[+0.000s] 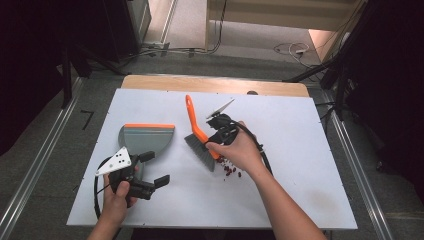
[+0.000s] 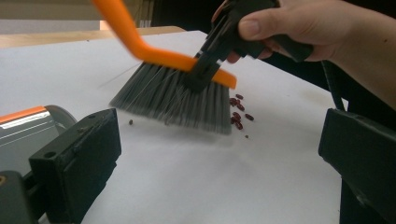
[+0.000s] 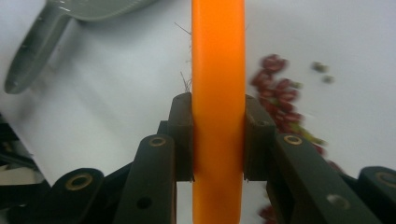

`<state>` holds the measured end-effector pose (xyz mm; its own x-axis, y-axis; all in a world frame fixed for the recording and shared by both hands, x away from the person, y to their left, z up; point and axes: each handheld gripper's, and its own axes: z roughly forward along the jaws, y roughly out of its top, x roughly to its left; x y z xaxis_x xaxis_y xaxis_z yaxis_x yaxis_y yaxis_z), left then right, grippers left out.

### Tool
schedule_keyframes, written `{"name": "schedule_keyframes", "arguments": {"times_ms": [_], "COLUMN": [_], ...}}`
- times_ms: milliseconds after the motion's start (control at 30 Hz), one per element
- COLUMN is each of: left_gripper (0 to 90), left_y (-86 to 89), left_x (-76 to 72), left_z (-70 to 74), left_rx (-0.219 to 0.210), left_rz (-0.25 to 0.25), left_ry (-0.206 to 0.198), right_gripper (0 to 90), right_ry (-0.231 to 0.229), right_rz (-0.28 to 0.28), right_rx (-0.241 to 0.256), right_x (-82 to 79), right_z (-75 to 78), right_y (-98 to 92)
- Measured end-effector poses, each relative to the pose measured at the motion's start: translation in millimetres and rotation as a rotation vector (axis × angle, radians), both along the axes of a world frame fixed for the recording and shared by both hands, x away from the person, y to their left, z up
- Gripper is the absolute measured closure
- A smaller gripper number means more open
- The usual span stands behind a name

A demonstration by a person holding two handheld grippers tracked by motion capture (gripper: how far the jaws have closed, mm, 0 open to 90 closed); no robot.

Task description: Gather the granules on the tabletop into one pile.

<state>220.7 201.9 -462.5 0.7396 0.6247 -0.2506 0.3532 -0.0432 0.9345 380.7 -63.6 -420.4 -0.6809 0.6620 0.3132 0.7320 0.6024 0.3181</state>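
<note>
Right tongs [image 1: 218, 131]: clamped on the brush [image 1: 199, 136], one jaw on each side of its orange back, as the right gripper view shows; the right hand [image 1: 240, 147] holds them above the middle of the tabletop [image 1: 300, 165].
Left tongs [image 1: 154, 168]: wide apart with nothing between them, held by the left hand [image 1: 120, 192] near the front left of the tabletop, just in front of the dustpan [image 1: 146, 137].
Brush: orange handle slanting up and away toward the far edge, grey bristles [image 2: 175, 100] pointing down toward the white surface; whether the tips touch it I cannot tell.
Beans [image 1: 231, 169]: a small cluster of dark red beans on the tabletop, just beside the bristles on the right-hand side, below the right hand; in the left gripper view they lie at the far corner of the bristles [image 2: 239, 114], with one stray speck apart near the other end.
Dustpan: grey with an orange strip along its far edge, flat on the tabletop left of the brush, apart from it and from the beans; its handle points toward the person.
Tabletop: white sheet over a wooden top, whose bare strip shows along the far edge.
</note>
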Motion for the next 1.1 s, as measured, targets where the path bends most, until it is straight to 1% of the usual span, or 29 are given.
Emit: {"name": "schedule_keyframes", "arguments": {"times_ms": [100,133,167,200,233,267,333,467,500,567,767,933,1100], "left_gripper": [0.4,0.4,0.4,0.4,0.4,0.4,0.4,0.4,0.4,0.4,0.4,0.4,0.4], "left_y": [1.3,1.6,1.9,2.1,2.3,2.4,2.4,1.4,1.1,0.1,-1.7,-2.0,-2.0], "left_x": [-0.4,-0.5,-0.6,-0.7,-0.7,-0.7,-0.5,-0.3,-0.4,-0.6,-0.6,-0.2,-0.3], "left_z": [0.3,0.4,0.3,0.2,0.1,0.0,0.0,-0.1,0.0,-0.1,-0.8,-1.1,-1.1], "left_rx": [0.002,0.002,0.001,-0.001,-0.002,-0.002,-0.001,0.000,0.001,0.002,0.008,0.011,0.011], "left_rz": [0.001,0.001,0.001,0.001,0.000,0.001,0.000,0.000,-0.001,-0.002,-0.003,-0.004,-0.005], "left_ry": [-0.002,-0.002,-0.003,-0.004,-0.003,-0.003,-0.003,-0.001,-0.001,0.001,0.005,0.006,0.006], "right_gripper": [68.8,68.8,68.8,68.8,68.7,68.7,68.6,68.6,68.6,68.6,68.5,68.5,68.5], "right_ry": [0.028,0.041,0.047,0.044,0.066,0.084,0.095,0.092,0.083,0.087,0.098,0.101,0.106], "right_rz": [-0.008,-0.020,-0.044,-0.065,-0.085,-0.092,-0.106,-0.152,-0.156,-0.178,-0.222,-0.245,-0.270], "right_rx": [-0.005,-0.004,-0.006,-0.014,-0.008,-0.002,-0.004,-0.017,-0.018,-0.020,-0.002,0.010,0.008], "right_x": [3.0,5.3,7.8,10.9,14.2,17.0,20.1,21.9,22.6,22.8,22.0,19.4,17.8], "right_z": [-12.1,-15.9,-19.0,-20.7,-21.7,-22.9,-24.3,-22.6,-22.9,-22.7,-25.1,-26.7,-26.2], "right_y": [15.3,17.7,18.9,18.0,15.7,13.0,6.5,-9.2,-14.2,-23.1,-48.4,-63.0,-74.5]}}
